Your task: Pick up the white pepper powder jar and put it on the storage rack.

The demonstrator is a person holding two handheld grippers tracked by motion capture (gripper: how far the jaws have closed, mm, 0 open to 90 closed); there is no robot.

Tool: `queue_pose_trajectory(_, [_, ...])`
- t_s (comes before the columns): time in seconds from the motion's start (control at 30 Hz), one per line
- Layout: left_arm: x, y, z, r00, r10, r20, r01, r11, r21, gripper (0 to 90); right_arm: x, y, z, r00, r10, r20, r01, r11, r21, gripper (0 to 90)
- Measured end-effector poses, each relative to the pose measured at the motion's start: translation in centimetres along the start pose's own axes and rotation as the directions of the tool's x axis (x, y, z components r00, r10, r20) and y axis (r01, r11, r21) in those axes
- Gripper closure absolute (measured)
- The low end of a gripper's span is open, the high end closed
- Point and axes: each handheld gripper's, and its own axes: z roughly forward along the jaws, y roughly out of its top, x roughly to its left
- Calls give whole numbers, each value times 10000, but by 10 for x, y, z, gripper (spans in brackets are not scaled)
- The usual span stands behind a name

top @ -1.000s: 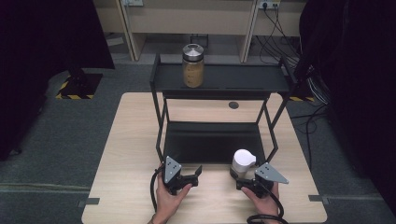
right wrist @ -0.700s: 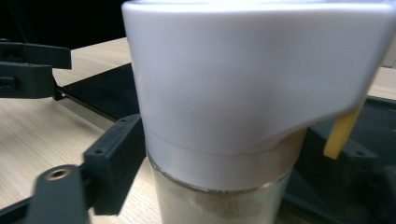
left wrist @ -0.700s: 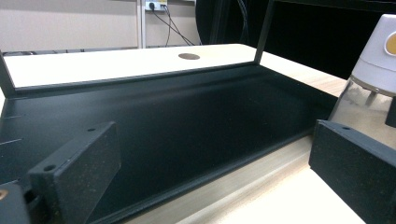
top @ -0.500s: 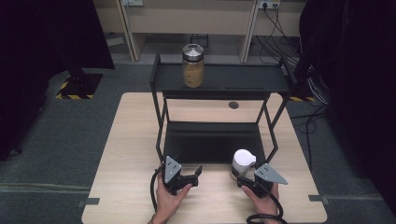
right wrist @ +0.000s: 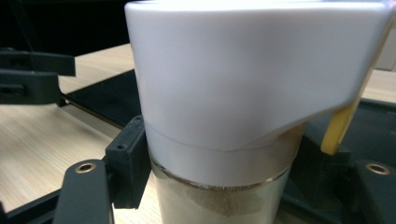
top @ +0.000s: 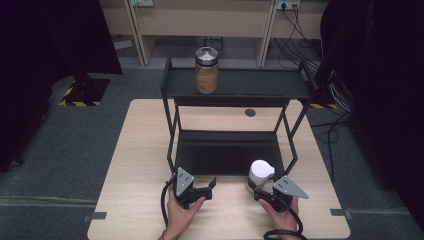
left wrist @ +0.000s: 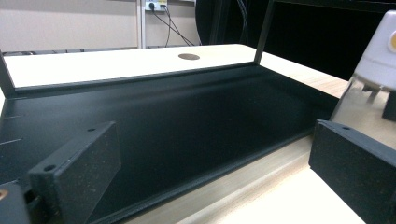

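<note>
A glass shaker jar with a white plastic pour-lid [top: 261, 174] stands upright at the front right of the pale wooden table [top: 130, 165], just in front of the lower shelf of a black metal two-tier rack [top: 230, 152]. In the right gripper view the jar [right wrist: 243, 93] shows a pale powder behind the glass below the lid and a yellow flap at the lid's right edge. The right gripper [top: 267, 192], held in the person's right hand [top: 281, 212], has its jaws just closed upon the jar: the black pads [right wrist: 128, 161] press against the glass body under the lid, one on each side.

The left gripper [top: 202, 189], held in the left hand [top: 180, 215], lies near the table's front edge, well to the left of the jar. Its jaws stand wide apart with nothing between them; in the left gripper view its two black pads [left wrist: 79, 168] frame the rack's dark lower shelf [left wrist: 187, 126], with the white-lidded jar [left wrist: 378, 51] at the far right.

On the rack's upper shelf stands a second glass jar with a metal lid and amber contents [top: 206, 70], well apart from both grippers. A small round grommet hole [top: 250, 112] marks the tabletop behind the rack.
</note>
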Motion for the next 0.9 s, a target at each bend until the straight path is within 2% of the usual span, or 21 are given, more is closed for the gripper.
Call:
queue_pose_trajectory(0.17, [0,0,0,10000,-4,9,4,10000,-16,15,2,6,-6,9998,-164,91,166,9995,-267,310])
queue_pose_trajectory(0.3, [0,-1,0,10000,-22,-31,22,10000,-43,20,3,11,-12,9999,-53,120,59,9989,-472,310])
queue_pose_trajectory(0.9, [-1,-1,0,10000,36,-58,-36,10000,-42,21,7,38,-28,9982,-226,546,298,9905,-1342,310])
